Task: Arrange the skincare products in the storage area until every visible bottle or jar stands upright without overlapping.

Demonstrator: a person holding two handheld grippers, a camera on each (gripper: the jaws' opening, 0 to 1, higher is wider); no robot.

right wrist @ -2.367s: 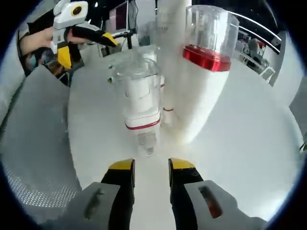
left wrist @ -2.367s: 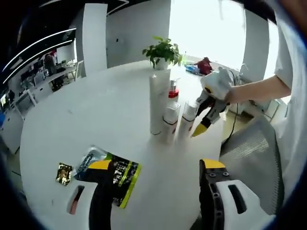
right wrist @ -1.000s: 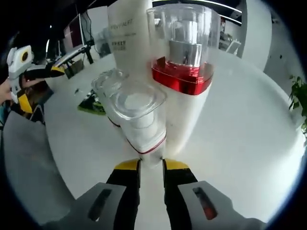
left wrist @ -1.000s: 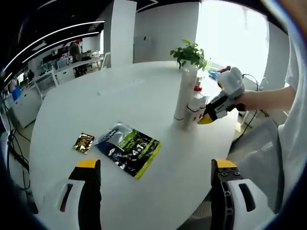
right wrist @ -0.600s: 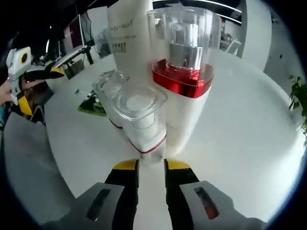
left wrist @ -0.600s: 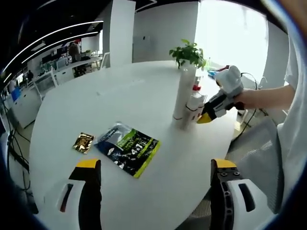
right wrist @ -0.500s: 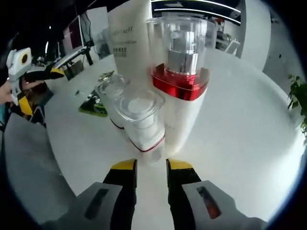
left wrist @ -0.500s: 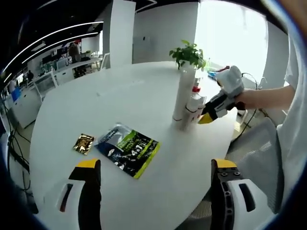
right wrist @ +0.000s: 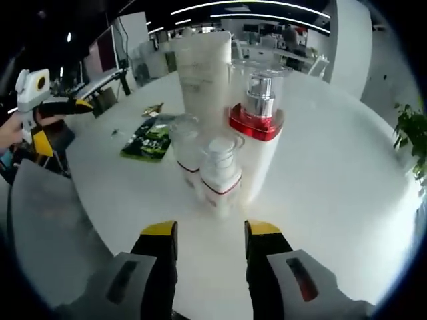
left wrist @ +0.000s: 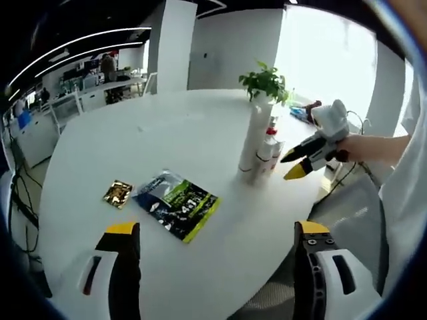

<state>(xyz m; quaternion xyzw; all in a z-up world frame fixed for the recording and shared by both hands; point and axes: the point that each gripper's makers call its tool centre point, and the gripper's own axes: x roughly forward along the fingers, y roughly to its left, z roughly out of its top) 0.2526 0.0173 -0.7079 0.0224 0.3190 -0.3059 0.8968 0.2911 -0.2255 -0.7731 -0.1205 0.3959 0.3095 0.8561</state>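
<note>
In the left gripper view, the left gripper (left wrist: 212, 235) hangs over the near edge of the round white table (left wrist: 167, 127), jaws spread wide and gripping nothing. Just ahead of its left jaw lies a small gold sachet (left wrist: 117, 193), and beside that, between the jaws and a little further out, a green and black packet (left wrist: 176, 205) lies flat. Further ahead and toward the right jaw's side, the bottles stand upright in a tight cluster, with a potted plant (left wrist: 265, 82) beyond them. The right gripper (left wrist: 291, 166) comes in from the right, held just beside the cluster.

In the right gripper view, the right gripper (right wrist: 209, 231) is released, jaws parted with nothing between them. Directly ahead, near the tips, stand two small clear-capped bottles (right wrist: 221, 176), close together, perhaps touching. Behind them rises the tall white bottle (right wrist: 203, 77), and to its right the red-collared pump bottle (right wrist: 258, 137), all upright. The packet lies well off to the left.
</note>
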